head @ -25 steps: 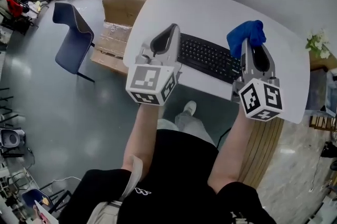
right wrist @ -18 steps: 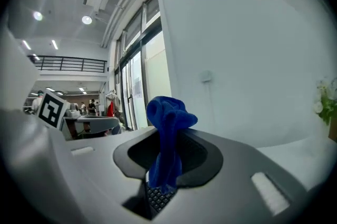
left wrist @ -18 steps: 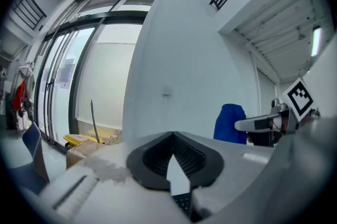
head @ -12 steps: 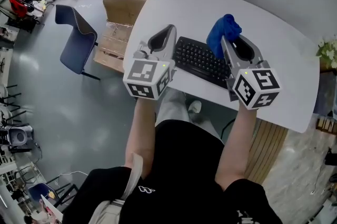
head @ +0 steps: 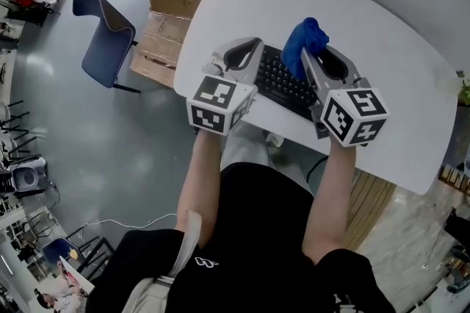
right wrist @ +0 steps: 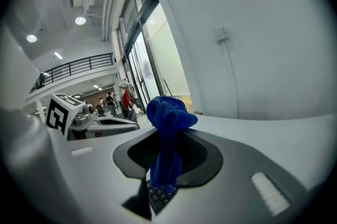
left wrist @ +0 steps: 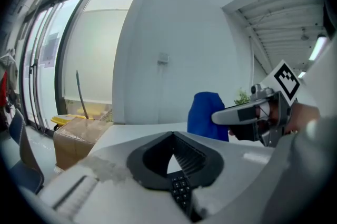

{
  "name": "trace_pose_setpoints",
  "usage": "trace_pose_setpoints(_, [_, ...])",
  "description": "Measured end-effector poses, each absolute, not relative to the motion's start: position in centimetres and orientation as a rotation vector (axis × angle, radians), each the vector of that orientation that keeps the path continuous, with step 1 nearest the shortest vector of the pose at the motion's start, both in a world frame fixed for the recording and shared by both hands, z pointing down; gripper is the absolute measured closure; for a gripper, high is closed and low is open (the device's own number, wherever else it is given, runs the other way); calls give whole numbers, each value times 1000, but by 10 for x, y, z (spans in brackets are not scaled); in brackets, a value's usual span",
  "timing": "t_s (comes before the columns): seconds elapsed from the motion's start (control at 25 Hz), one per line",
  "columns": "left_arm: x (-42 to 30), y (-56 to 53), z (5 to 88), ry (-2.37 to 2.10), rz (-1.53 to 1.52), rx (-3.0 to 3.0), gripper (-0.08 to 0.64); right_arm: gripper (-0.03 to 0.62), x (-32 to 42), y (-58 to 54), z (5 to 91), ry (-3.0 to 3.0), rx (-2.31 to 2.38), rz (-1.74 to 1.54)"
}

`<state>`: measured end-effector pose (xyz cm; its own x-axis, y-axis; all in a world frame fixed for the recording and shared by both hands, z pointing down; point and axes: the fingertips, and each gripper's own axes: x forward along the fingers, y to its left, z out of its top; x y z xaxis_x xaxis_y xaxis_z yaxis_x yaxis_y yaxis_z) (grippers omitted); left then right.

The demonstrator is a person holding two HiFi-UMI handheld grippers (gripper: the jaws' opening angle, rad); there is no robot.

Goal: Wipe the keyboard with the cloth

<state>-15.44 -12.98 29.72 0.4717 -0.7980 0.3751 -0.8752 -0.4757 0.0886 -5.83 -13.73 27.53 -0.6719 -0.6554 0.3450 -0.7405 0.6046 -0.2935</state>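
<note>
**Head view.** Right gripper (head: 303, 58) is clamped on the blue cloth (head: 305, 38). The cloth bunches up just beyond its jaw tips. The black keyboard (head: 285, 86) lies under and just behind those tips. Left gripper (head: 254, 48) has its jaws together on nothing, and the keyboard's left end sits right under its tip.

Change over the last second: the right gripper has carried the cloth from off the keyboard's right end in toward its middle. The left gripper has closed in from beside the left end to over it. The white table (head: 374, 40) is bare ahead of both grippers.

**Left gripper view.** The jaws meet at the tips, with no object between them. Keys show through the recess below the tips. The cloth and the other gripper stand to its right, near but apart.

**Right gripper view.** The jaws pinch the cloth mid-length. A wad stands above the tips, and a tail hangs down through the recess toward the keys directly below (actual contact with the keys cannot be made out). The left gripper sits off to its left.

**Reading.** The cloth is now over the key field, not off to one side. I judge the wipe is only starting, or in an early pass. The left gripper looks placed to steady the keyboard's end. The loose wad above the tips does no wiping, so the tail has to be pressed down and dragged.
</note>
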Motion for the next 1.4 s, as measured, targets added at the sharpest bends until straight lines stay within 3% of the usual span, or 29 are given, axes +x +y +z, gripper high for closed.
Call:
trace_pose_setpoints(0.72, [-172,-141,398,-1274,577,2319,561,502,-112,-160,382,-2511,1037,916])
trace_pose_setpoints(1.4, [-163,-135,451,-1133,749,2248,561,502,-130,-155,431,-2431,968,1092])
